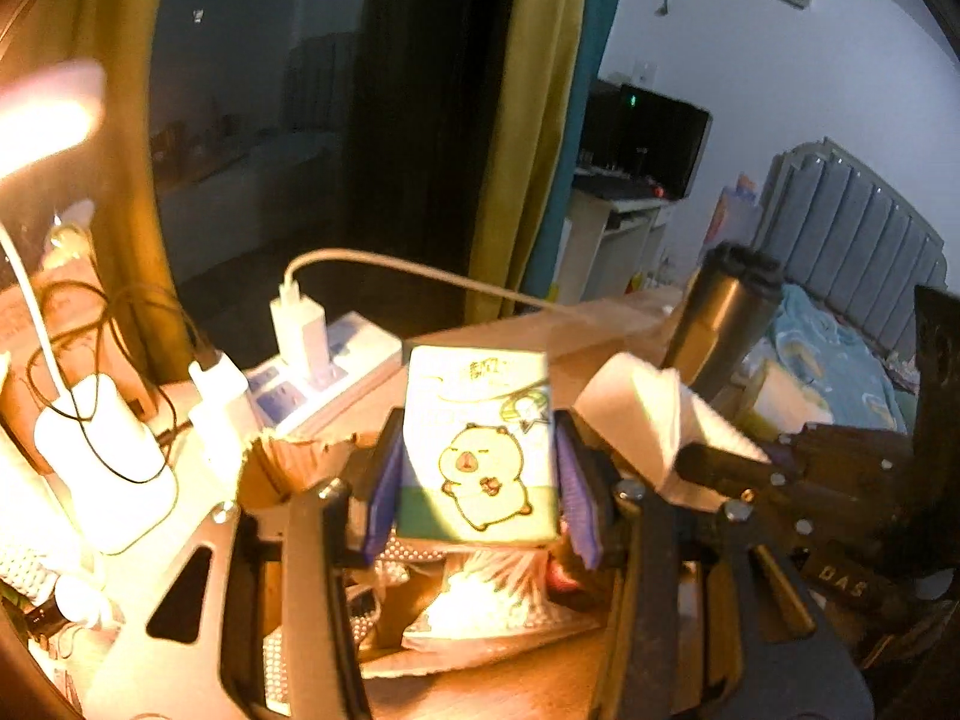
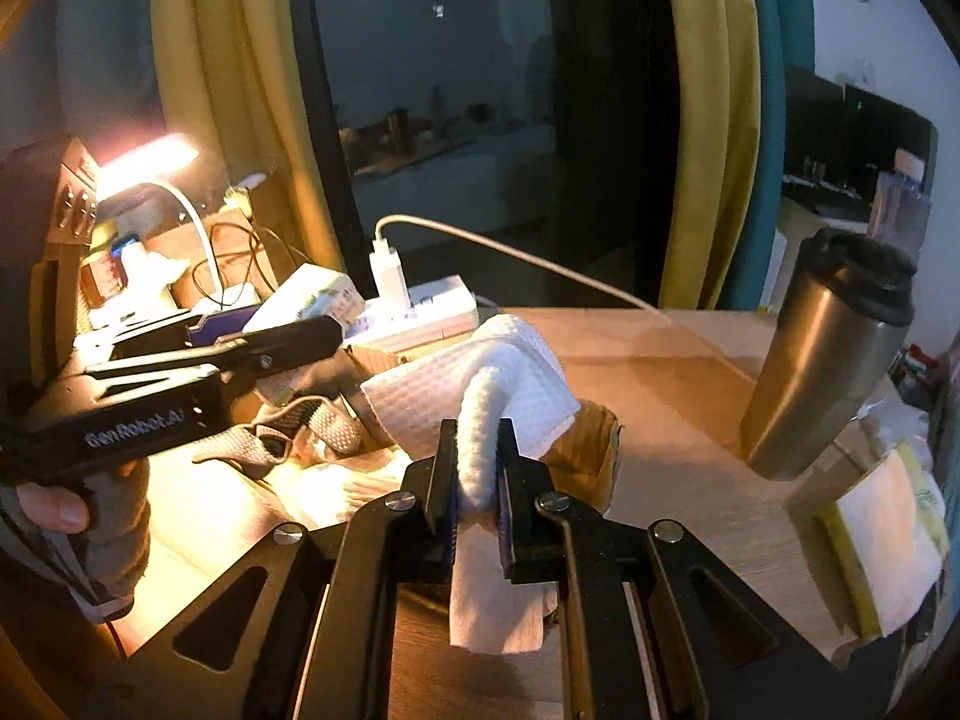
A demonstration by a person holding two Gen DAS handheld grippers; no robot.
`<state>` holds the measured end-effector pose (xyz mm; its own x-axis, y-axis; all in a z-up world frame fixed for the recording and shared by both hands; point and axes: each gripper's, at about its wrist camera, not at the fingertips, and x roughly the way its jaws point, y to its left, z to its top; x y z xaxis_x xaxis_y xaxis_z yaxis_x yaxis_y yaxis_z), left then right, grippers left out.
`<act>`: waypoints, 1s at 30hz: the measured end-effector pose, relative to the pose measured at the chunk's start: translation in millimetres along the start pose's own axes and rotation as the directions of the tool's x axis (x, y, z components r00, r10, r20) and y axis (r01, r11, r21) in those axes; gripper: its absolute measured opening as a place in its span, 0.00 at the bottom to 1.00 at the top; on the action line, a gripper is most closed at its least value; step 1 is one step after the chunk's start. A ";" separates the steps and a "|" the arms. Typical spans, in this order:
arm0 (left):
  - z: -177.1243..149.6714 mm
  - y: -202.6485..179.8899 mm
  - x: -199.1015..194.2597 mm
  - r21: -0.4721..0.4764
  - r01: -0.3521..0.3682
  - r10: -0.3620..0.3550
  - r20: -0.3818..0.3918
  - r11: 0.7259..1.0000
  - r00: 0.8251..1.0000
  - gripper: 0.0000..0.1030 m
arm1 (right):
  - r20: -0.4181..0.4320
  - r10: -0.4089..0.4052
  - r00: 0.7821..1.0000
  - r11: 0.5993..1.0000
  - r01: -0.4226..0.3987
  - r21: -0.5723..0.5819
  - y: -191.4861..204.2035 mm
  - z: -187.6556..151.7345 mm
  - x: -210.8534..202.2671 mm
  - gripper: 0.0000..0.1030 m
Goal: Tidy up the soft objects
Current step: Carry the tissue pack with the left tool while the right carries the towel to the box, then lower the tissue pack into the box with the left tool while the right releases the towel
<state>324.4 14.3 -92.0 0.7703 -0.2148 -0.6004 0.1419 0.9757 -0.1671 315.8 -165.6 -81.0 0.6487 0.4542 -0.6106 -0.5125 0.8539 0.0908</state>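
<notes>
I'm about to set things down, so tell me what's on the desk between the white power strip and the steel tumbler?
In the right wrist view, only the white charging cable crosses the bare wooden desk between the power strip and tumbler.

A dark window (image 2: 456, 120) fills the middle, mirroring the room faintly. Yellow curtains (image 2: 708, 120) hang at 1 o'clock, with a teal curtain (image 2: 774, 120) just beside them. At 9 o'clock a desk lamp (image 2: 147, 159) glows warm over the wooden table (image 2: 660, 372). The white wall (image 1: 750, 60) rises at 2 o'clock, a dark screen (image 1: 654, 132) before it. At 3 o'clock stands a grey padded headboard (image 1: 852, 222) above a bed (image 1: 840, 360) with blue bedding.
</notes>
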 end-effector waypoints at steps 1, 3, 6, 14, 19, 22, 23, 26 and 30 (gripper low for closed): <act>-2.0 0.7 6.1 -0.001 -0.004 0.004 -0.014 1.000 1.000 0.46 | -0.009 0.004 1.000 1.000 -0.004 0.000 -0.8 -0.7 4.1 0.11; -4.7 2.0 15.8 -0.006 -0.007 0.007 -0.033 1.000 0.999 0.46 | -0.023 0.009 1.000 1.000 -0.009 0.001 -1.9 -2.6 11.3 0.11; -8.7 0.9 26.7 -0.001 -0.011 0.011 -0.053 1.000 0.999 0.46 | -0.043 0.014 0.999 1.000 -0.014 0.008 -4.3 -7.1 21.9 0.11; -22.9 -5.2 60.7 0.016 -0.018 0.020 -0.125 1.000 0.992 0.46 | -0.112 0.023 0.993 1.000 -0.022 0.008 -9.7 -18.7 51.6 0.11; -32.2 -10.5 78.8 0.047 -0.034 0.042 -0.176 0.998 0.983 0.46 | -0.120 0.020 0.993 1.000 -0.019 0.011 -12.4 -22.9 59.1 0.14; -37.2 -7.9 89.3 0.039 -0.043 0.050 -0.218 0.998 0.975 0.47 | -0.122 0.003 0.993 1.000 -0.002 0.007 -14.2 -23.5 62.1 0.16; -37.0 -6.4 90.3 0.036 -0.048 0.055 -0.223 0.998 0.973 0.47 | -0.125 0.011 0.992 1.000 -0.010 0.012 -14.1 -22.5 62.6 0.16; -36.3 -5.1 90.2 0.030 -0.049 0.054 -0.228 0.998 0.972 0.50 | -0.125 0.017 0.992 1.000 -0.014 0.022 -16.0 -21.9 61.3 0.20; -32.7 -3.4 82.0 0.021 -0.042 0.045 -0.207 0.999 0.977 0.51 | -0.117 0.013 0.993 1.000 -0.010 0.028 -15.7 -19.5 55.0 0.32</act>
<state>366.8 -8.0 -166.2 0.6306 -0.1747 -0.7562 0.1226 0.9845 -0.1253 348.5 -159.0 -131.3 0.5717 0.4321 -0.6975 -0.5029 0.8562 0.1183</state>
